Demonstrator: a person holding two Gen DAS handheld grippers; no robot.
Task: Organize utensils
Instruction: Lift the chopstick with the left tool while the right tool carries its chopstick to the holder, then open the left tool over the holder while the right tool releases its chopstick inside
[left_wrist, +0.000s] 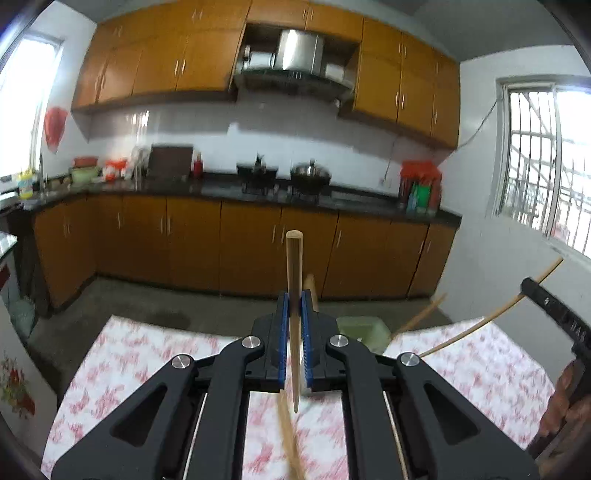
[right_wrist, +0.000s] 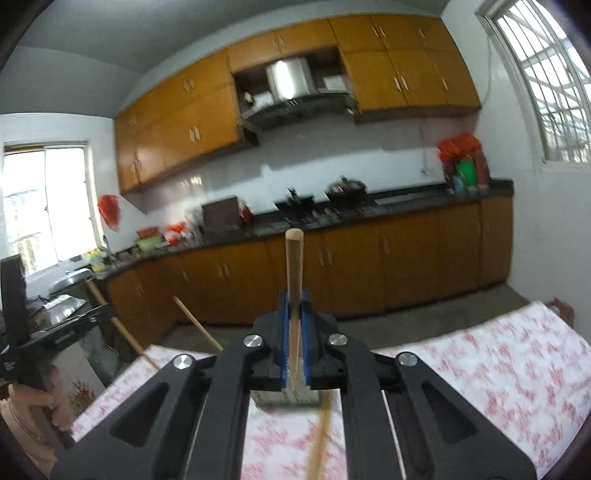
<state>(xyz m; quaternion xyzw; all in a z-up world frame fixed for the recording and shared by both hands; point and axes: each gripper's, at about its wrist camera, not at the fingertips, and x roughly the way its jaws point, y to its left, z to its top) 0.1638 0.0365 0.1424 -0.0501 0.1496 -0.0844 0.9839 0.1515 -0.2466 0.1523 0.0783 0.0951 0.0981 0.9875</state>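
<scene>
both grippers are lifted clear of the tabletop (left_wrist: 122, 354), which wears a red-and-white floral cloth, and each looks out across the kitchen rather than down.

the left gripper (left_wrist: 294, 306) has its jaws clamped on a wooden chopstick (left_wrist: 294, 266). the stick's long axis lies along the jaws: the blunt end juts forward and up past the blue pads, the tapered tip trails back toward the camera. a second chopstick (left_wrist: 290, 439) shows blurred below and, it seems, again just right of the jaws, crossing the first at a slant. whether the pads pinch it too i cannot tell.

the right gripper (right_wrist: 294, 310) matches it: jaws closed on a chopstick (right_wrist: 294, 269) running the same way, blunt end forward. another blurred stick (right_wrist: 320, 443) hangs lower, slanting off to the side, so this pair looks splayed too.

seen from the left wrist, the right-hand sticks (left_wrist: 491, 317) reach in from the right edge, well apart from the left pair.

no holder or tray shows in either view, so the drop-off spot is unknown. a pale green bin (left_wrist: 360, 328) sits beyond the tabletop's far edge. my judgement: whichever way the sticks go next, they will have to tip tapered end down, so each wrist needs to pitch over first. neither hand is plainly nearer.
</scene>
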